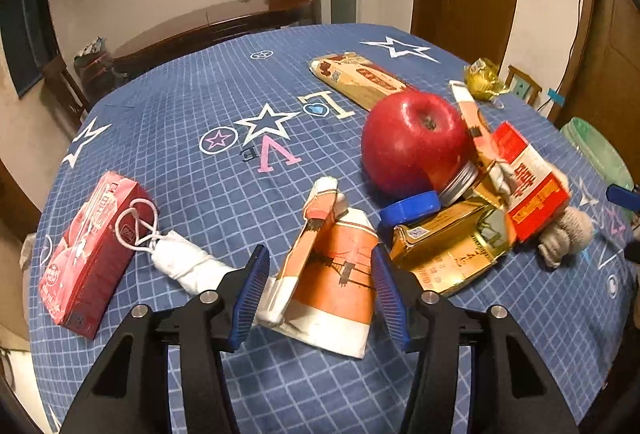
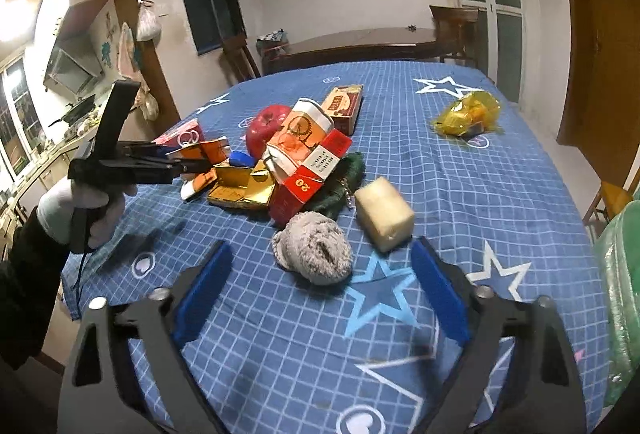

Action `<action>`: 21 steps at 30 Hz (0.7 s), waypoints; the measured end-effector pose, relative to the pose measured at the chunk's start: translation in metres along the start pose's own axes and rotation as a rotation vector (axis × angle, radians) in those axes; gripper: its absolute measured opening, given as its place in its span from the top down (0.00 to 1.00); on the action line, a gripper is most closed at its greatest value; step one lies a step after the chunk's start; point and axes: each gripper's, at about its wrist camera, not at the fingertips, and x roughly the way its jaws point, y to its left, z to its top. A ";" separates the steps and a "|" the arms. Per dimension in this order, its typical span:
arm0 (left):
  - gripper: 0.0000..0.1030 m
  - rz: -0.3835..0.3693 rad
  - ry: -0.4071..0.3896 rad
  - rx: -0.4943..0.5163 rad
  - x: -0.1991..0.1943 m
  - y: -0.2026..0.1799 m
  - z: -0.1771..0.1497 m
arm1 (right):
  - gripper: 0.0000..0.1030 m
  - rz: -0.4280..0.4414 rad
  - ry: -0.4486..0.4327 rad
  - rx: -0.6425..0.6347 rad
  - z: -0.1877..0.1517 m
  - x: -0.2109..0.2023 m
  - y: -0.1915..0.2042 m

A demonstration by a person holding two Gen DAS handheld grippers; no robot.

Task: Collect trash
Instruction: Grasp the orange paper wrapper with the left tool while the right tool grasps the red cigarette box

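Observation:
My left gripper (image 1: 320, 292) has its blue pads on both sides of a flattened orange and white cigarette pack (image 1: 328, 282) that lies on the blue tablecloth; whether the pads press it is unclear. The same gripper shows in the right wrist view (image 2: 192, 166) at the left of the trash pile. My right gripper (image 2: 320, 290) is open and empty above the cloth, just short of a grey balled sock (image 2: 312, 254). A gold box (image 1: 448, 254), a red and white pack (image 1: 528, 182) and a red carton (image 1: 86, 254) lie around.
A red apple (image 1: 414, 142), a blue cap (image 1: 410, 208), a rolled white mask (image 1: 180, 258), a long snack wrapper (image 1: 360, 78) and a yellow wrapper (image 2: 468, 118) lie on the table. A pale block (image 2: 384, 214) sits beside the sock. A green bag (image 2: 620, 298) stands at the right edge.

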 end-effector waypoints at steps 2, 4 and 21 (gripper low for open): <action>0.63 -0.004 0.007 0.014 0.007 -0.007 0.000 | 0.39 -0.013 0.014 0.008 0.001 0.006 -0.001; 0.66 -0.004 0.004 0.017 0.010 -0.011 0.000 | 0.40 -0.018 0.032 0.015 0.001 0.016 -0.002; 0.86 0.018 -0.034 -0.014 0.006 -0.015 -0.011 | 0.48 -0.026 0.084 0.072 0.054 0.077 0.005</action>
